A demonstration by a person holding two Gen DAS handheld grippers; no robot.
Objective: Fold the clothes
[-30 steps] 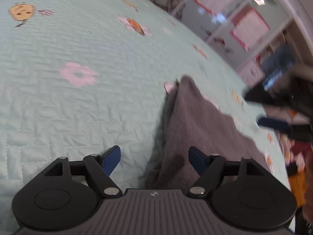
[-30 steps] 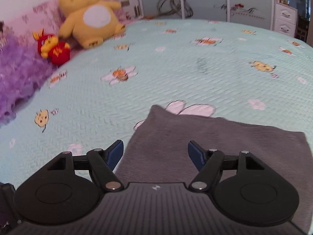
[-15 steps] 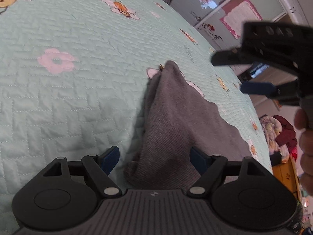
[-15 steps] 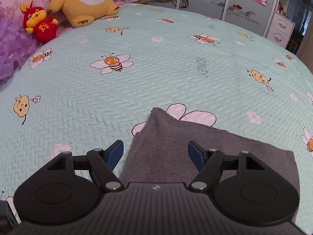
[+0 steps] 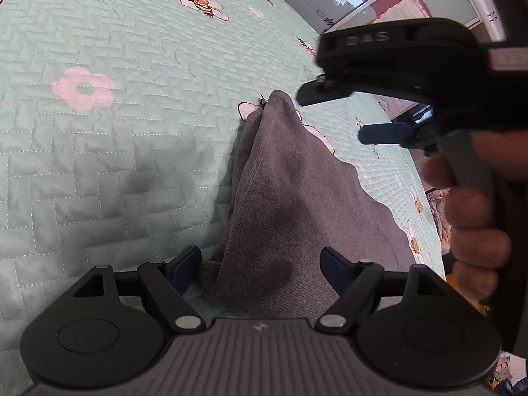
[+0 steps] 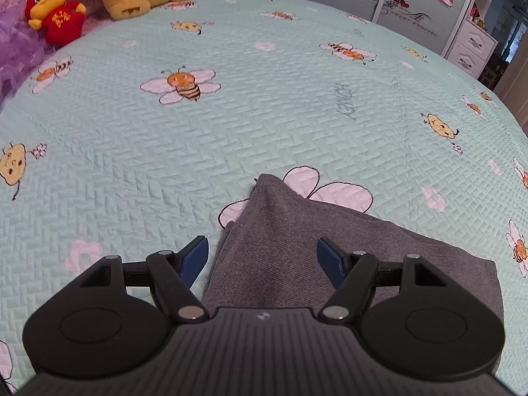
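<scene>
Folded grey garment (image 6: 297,250) on bee-print quilt (image 6: 264,125); left gripper (image 5: 260,264) spread wide, empty; right gripper (image 6: 262,257) likewise, gripping nothing

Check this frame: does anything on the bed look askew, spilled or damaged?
Nothing spilled or damaged. The grey garment lies only roughly folded on the green bedspread: its left edge is bunched into loose layers and its far corner rides up in a peak. Both tongs, left and right, are open above it.
</scene>
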